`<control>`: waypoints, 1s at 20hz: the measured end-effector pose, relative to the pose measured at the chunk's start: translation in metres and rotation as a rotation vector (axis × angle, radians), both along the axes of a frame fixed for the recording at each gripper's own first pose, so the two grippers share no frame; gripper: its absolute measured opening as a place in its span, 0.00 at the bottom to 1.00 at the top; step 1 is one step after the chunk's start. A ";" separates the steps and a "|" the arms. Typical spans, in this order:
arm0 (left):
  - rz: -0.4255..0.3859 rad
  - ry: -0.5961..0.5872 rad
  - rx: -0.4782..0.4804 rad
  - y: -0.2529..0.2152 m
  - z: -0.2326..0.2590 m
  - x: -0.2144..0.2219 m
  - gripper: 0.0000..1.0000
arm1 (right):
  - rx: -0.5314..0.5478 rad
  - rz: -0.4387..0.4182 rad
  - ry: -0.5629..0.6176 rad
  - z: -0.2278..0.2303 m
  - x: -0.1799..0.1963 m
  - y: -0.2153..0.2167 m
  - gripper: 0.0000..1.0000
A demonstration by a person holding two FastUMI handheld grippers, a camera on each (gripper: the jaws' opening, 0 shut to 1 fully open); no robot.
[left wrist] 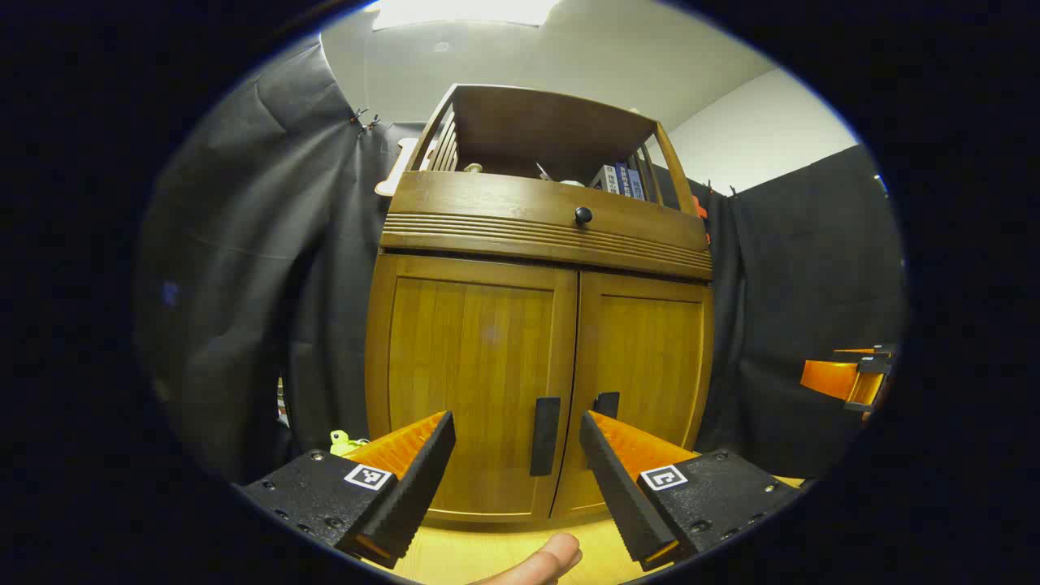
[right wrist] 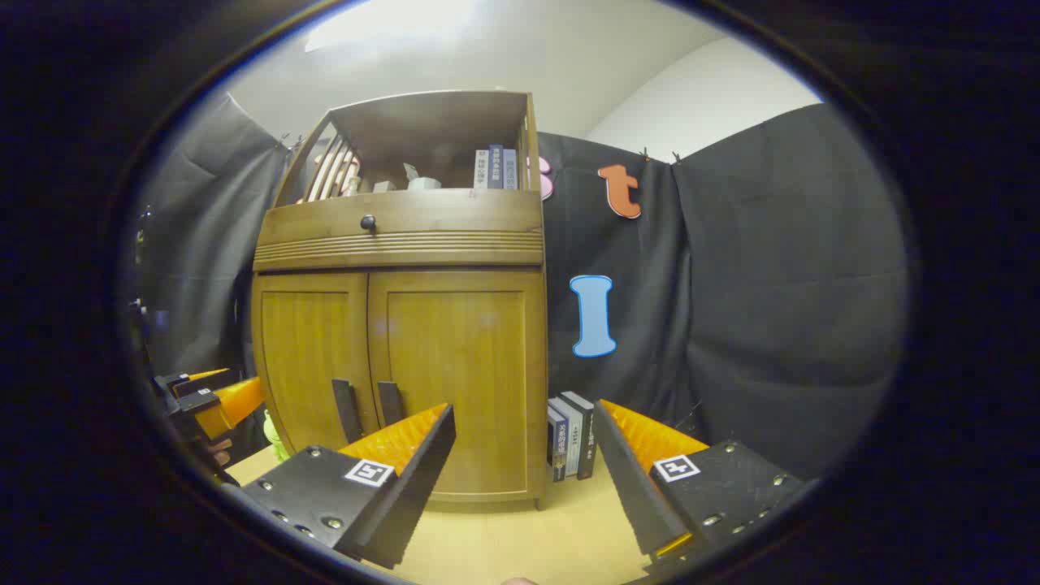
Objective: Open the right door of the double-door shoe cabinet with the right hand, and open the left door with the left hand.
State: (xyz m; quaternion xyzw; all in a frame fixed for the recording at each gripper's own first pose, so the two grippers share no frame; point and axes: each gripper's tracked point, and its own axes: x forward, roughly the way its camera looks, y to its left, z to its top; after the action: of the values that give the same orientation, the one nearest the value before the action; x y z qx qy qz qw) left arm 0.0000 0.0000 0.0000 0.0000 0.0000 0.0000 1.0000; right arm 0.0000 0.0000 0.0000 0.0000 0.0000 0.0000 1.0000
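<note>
The wooden shoe cabinet (left wrist: 536, 244) stands in front of me on a pale wooden surface, both doors shut. In the left gripper view the left door (left wrist: 471, 366) carries a dark vertical handle (left wrist: 545, 435) at its inner edge, and the right door (left wrist: 650, 357) has its own handle (left wrist: 606, 404). My left gripper (left wrist: 516, 418) is open, a short way in front of the left handle, holding nothing. In the right gripper view the right door (right wrist: 455, 357) and its handle (right wrist: 390, 404) lie left of my open right gripper (right wrist: 526, 409), which is aimed past the cabinet's right edge.
A drawer with a round black knob (left wrist: 583, 215) sits above the doors, under an open shelf holding books. More books (right wrist: 573, 435) stand against the cabinet's right side. A small yellow-green toy (left wrist: 348, 441) lies at its left. A thumb (left wrist: 544, 561) shows at the bottom.
</note>
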 end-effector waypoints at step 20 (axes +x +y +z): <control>-0.021 -0.009 0.014 -0.001 0.003 -0.003 0.92 | 0.012 0.090 0.024 -0.011 0.033 0.032 1.00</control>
State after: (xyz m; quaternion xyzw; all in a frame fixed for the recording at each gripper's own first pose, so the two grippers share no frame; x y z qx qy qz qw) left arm -0.0027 -0.0006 0.0027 0.0071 -0.0046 -0.0106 0.9999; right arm 0.0329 0.0322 -0.0105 0.0061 0.0118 0.0449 0.9989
